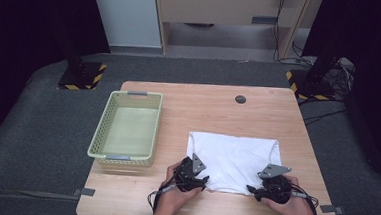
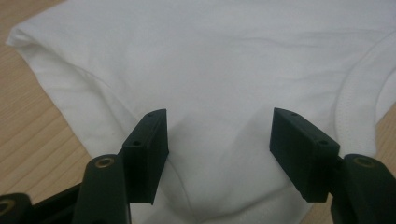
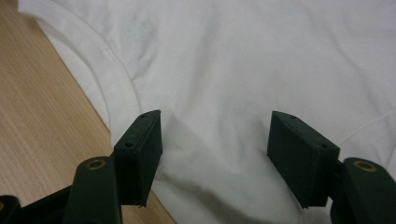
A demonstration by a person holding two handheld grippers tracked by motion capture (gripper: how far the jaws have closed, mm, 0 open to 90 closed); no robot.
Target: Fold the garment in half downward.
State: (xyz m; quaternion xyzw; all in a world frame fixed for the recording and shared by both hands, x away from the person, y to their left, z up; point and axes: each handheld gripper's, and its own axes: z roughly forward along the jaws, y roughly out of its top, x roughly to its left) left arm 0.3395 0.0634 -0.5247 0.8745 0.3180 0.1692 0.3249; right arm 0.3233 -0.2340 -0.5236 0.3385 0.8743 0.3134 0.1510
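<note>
on the near half of the wooden table (image 1: pixel 228 110) i have the white garment (image 1: pixel 235 158) lying flat, right of the pale green basket (image 1: pixel 127 128). my left gripper (image 2: pixel 219 135) sits at its near left corner and my right gripper (image 3: pixel 215 135) at its near right corner. both stand with jaws apart, cloth bunched between the pads but not pinched.
</note>
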